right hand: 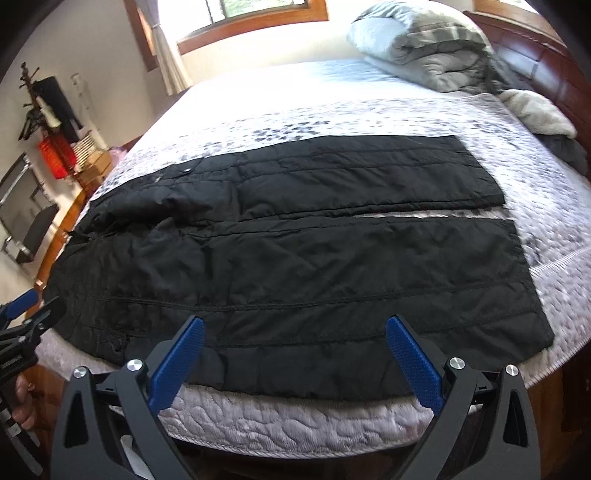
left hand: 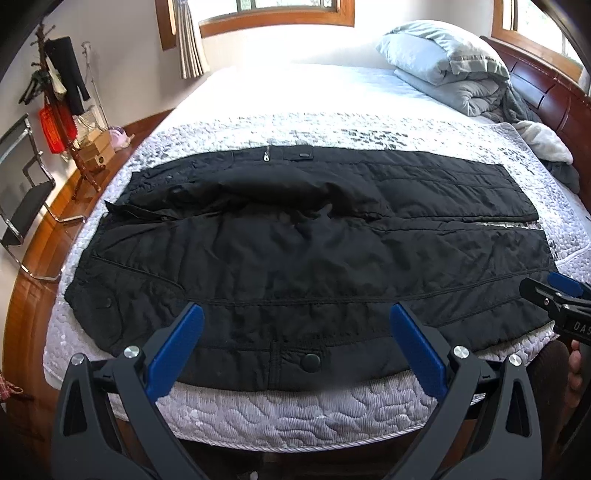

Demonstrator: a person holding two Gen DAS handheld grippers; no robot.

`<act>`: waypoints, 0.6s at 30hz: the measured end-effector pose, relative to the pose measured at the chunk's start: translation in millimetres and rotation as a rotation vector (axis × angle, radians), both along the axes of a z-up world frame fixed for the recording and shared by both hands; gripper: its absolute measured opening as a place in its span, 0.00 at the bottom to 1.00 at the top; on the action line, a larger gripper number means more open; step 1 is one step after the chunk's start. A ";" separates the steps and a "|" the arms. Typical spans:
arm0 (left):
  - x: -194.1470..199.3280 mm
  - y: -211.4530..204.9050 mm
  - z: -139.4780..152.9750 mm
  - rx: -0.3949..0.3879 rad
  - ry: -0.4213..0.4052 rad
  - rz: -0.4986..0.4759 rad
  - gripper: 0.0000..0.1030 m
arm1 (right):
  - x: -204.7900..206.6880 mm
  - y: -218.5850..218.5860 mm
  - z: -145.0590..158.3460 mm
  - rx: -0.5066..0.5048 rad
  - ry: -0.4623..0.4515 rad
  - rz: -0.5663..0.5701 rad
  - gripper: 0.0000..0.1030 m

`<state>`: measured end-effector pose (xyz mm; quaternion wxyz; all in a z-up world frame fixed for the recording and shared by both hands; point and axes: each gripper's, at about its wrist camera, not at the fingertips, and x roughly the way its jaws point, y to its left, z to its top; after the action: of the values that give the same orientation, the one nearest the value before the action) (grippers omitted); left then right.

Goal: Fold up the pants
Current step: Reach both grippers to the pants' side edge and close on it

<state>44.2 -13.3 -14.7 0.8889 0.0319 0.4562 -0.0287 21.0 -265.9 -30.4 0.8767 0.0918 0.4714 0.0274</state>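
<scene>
- Here, black pants [left hand: 295, 251] lie flat across the bed [left hand: 295, 417], legs toward 3 o'clock.
- Left gripper [left hand: 295, 332] released, at 6 o'clock.
- Right gripper [right hand: 295, 343] released, likewise empty.

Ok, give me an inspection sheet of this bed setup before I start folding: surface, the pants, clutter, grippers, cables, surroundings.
Surface: bed with a pale quilted cover, near edge bare.
Job's things: black pants spread flat across the bed, unfolded, waist to the left, the two legs lying side by side toward the right with a narrow gap between them.
Clutter: folded grey bedding and loose blankets by the headboard, apart from the pants.
Grippers: left gripper open, over the near pants edge, holding nothing; right gripper open, likewise empty.
Cables: nothing seen.
Surroundings: coat rack, chair, wooden floor on the left; windows behind.
</scene>
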 end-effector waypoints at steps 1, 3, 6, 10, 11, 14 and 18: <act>5.6 0.7 -1.4 -0.005 0.013 -0.004 0.97 | 6.4 -0.4 0.6 0.010 0.003 0.024 0.96; 23.4 4.5 -2.5 -0.016 0.039 0.000 0.97 | 24.2 -2.7 5.4 0.027 -0.016 0.082 0.96; 58.8 10.3 1.2 -0.042 0.045 0.010 0.97 | 64.8 -8.7 9.5 0.058 -0.039 0.171 0.96; 125.1 10.9 5.9 -0.063 0.065 0.028 0.97 | 140.9 -27.7 6.5 0.155 -0.048 0.226 0.96; 149.7 8.4 5.6 -0.066 0.080 0.023 0.97 | 165.3 -33.6 4.6 0.183 -0.037 0.231 0.96; 204.1 -1.2 2.6 -0.040 0.100 0.009 0.97 | 234.9 -39.4 -4.2 0.184 0.012 0.300 0.96; 286.5 -17.0 -20.9 -0.069 0.220 -0.066 0.97 | 311.3 -35.8 -28.7 0.138 0.116 0.407 0.96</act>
<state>330.7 -30.2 -35.6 0.8326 0.0127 0.5484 -0.0771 332.3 -301.8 -59.1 0.8163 0.0559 0.5267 0.2305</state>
